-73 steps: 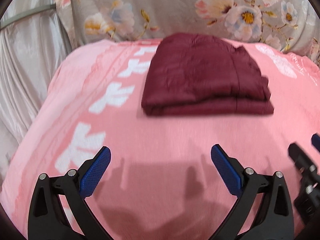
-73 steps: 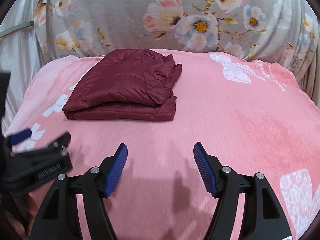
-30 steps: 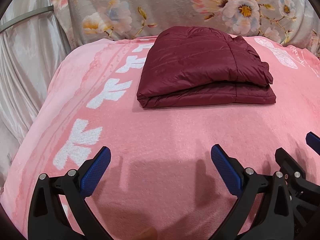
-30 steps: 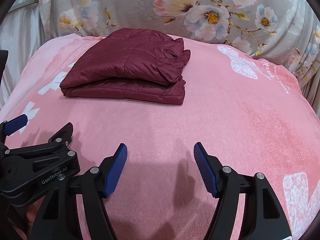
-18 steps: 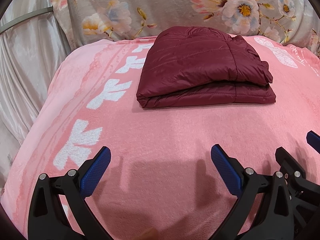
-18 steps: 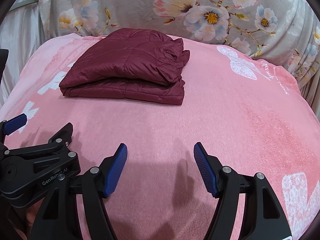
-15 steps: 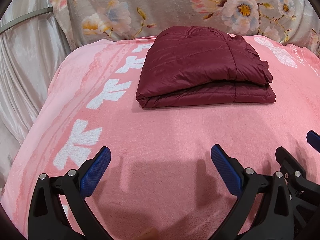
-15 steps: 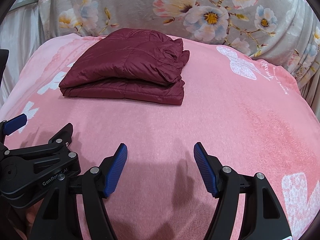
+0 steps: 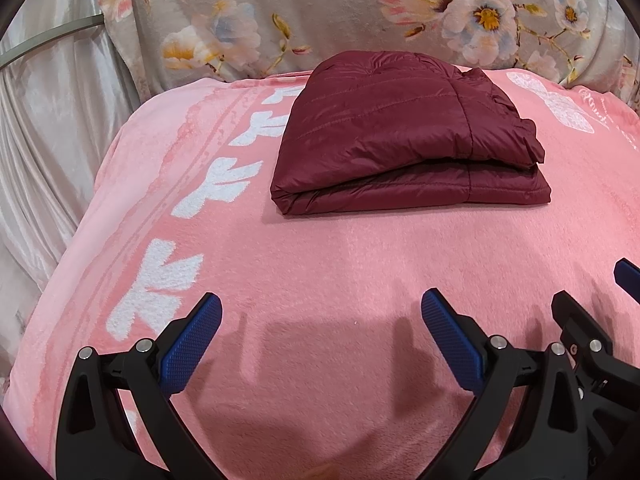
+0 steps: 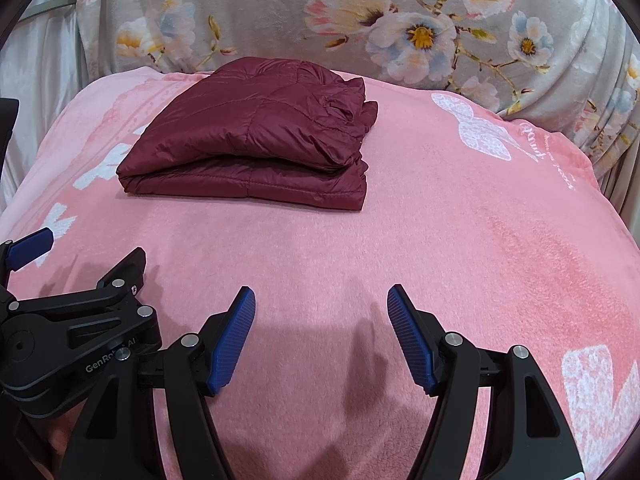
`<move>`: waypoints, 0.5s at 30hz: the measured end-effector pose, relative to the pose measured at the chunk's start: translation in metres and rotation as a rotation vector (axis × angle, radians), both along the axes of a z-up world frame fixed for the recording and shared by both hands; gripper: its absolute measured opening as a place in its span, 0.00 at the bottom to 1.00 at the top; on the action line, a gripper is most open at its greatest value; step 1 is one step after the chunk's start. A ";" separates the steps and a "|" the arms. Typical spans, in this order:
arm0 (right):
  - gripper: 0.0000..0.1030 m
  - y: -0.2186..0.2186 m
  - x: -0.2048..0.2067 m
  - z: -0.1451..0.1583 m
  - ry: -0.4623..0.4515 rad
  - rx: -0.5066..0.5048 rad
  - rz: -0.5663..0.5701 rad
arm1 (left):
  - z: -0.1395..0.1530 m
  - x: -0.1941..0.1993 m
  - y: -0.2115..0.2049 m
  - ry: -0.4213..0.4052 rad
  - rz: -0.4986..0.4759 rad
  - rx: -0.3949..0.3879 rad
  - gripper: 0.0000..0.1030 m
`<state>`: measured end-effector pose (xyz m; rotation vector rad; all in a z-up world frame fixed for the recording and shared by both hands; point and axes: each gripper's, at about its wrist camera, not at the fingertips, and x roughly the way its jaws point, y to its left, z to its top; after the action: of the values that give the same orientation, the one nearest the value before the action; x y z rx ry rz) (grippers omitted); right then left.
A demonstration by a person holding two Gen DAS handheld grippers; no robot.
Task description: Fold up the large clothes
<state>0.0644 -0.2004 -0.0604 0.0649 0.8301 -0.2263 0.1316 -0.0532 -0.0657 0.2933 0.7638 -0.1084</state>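
Note:
A dark red quilted jacket lies folded in a neat stack on the pink blanket, toward the far side; it also shows in the right wrist view. My left gripper is open and empty, hovering over the blanket well short of the jacket. My right gripper is open and empty too, beside the left one. The left gripper shows in the right wrist view at lower left; the right gripper's finger shows at lower right of the left view.
A grey floral fabric hangs behind the blanket. A pale satin curtain hangs at the left. The blanket has white patterns along its left side and at the right.
Both grippers have drawn back slightly from the jacket since 2.4 s ago and held almost still over the last second. The jacket has not moved.

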 end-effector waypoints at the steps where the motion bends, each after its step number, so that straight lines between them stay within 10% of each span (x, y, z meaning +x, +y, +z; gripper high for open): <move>1: 0.65 0.000 0.000 0.000 0.000 0.000 0.000 | 0.000 0.000 0.000 0.001 -0.001 -0.001 0.95; 15: 0.65 0.000 0.000 0.002 -0.001 -0.023 -0.011 | 0.000 -0.001 -0.004 0.001 -0.016 0.015 0.91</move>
<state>0.0642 -0.2004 -0.0583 0.0480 0.8266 -0.2462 0.1307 -0.0569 -0.0653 0.3134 0.7634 -0.1180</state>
